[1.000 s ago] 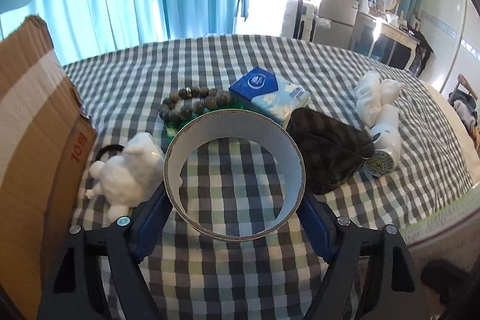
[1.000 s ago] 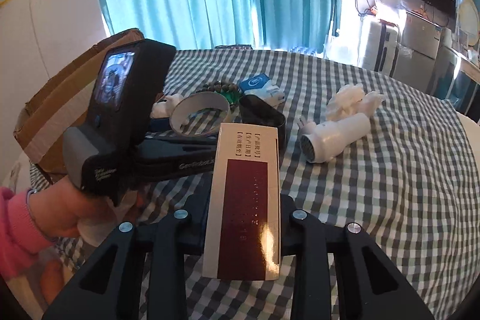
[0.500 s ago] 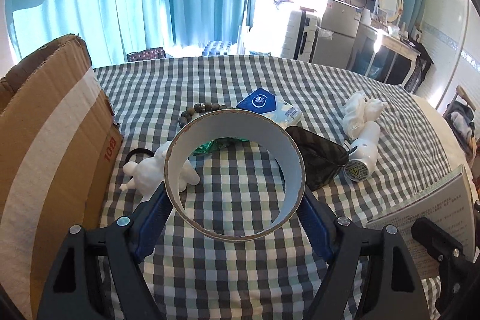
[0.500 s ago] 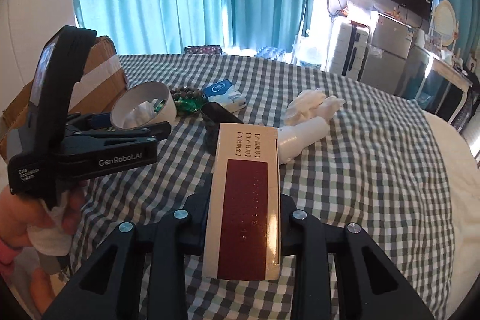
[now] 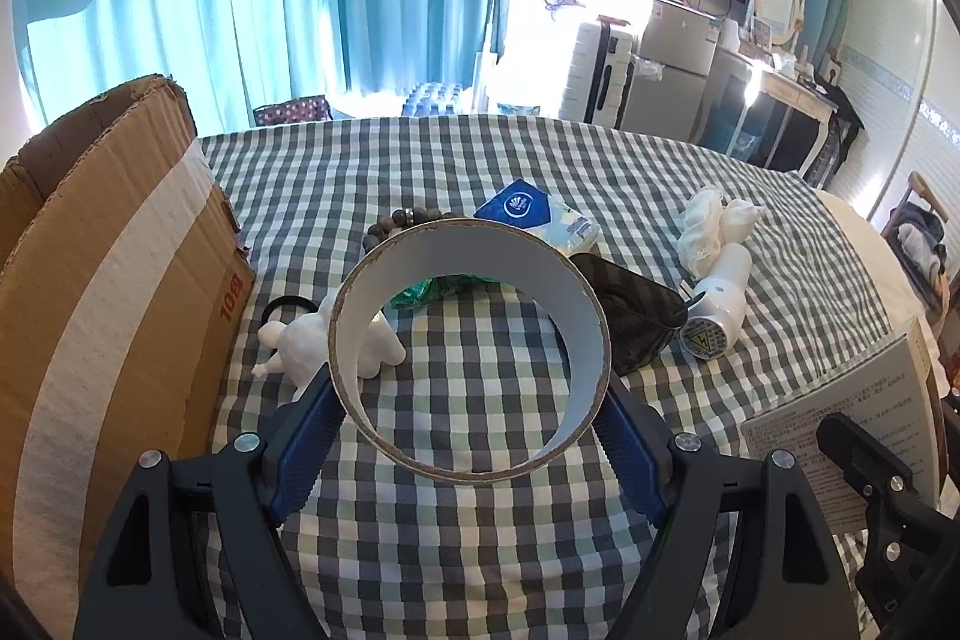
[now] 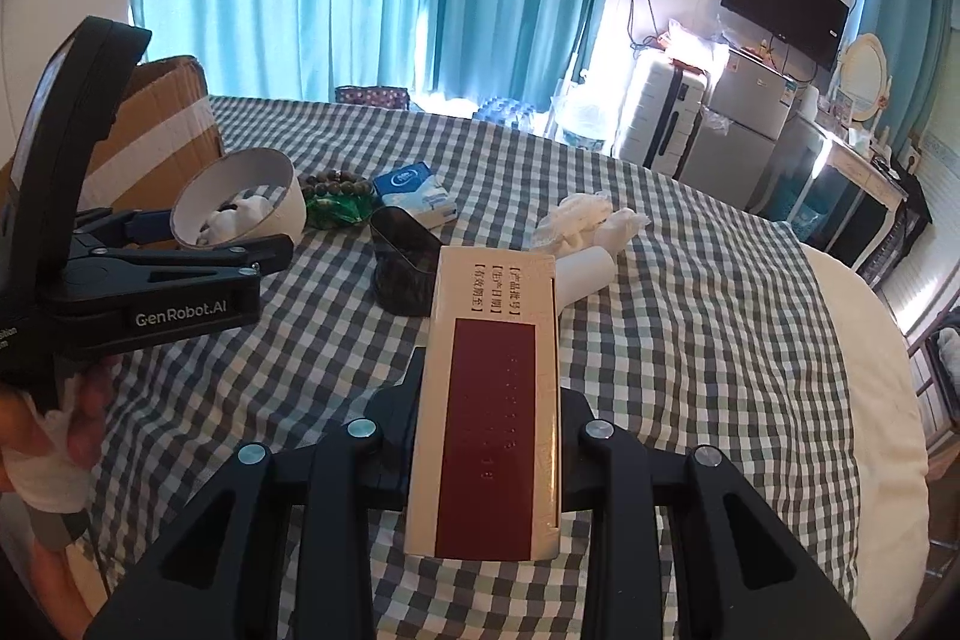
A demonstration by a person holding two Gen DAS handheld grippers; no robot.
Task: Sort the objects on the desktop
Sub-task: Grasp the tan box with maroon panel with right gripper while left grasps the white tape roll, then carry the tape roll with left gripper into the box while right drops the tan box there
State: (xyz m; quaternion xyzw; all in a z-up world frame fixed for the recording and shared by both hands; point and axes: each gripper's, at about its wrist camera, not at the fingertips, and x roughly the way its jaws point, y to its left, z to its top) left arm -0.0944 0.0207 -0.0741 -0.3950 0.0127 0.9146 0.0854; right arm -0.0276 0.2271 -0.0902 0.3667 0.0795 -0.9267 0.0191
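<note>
My left gripper (image 5: pixel 471 412) is shut on a wide tape roll (image 5: pixel 576 304) and holds it above the checked tablecloth (image 5: pixel 480 520); the roll also shows in the right wrist view (image 6: pixel 240 202). My right gripper (image 6: pixel 489 436) is shut on a cream and dark red box (image 6: pixel 492 400), held above the table; the box also shows at the right edge of the left wrist view (image 5: pixel 852 424). On the table lie a white figurine (image 5: pixel 300 340), a bead bracelet (image 5: pixel 390 223), a blue tissue pack (image 5: pixel 540 217), a black pouch (image 5: pixel 636 310) and a white device (image 5: pixel 720 304).
An open cardboard box (image 5: pixel 108 310) stands at the table's left. A green wrapper (image 5: pixel 432 289) and a black hair tie (image 5: pixel 282 307) lie near the figurine. Crumpled white tissue (image 5: pixel 714 220) sits behind the white device. Furniture and curtains stand beyond the table.
Both grippers have pulled back and risen with their loads. The left gripper has lifted the tape roll away from the table objects; the right gripper's box now shows in the left wrist view.
</note>
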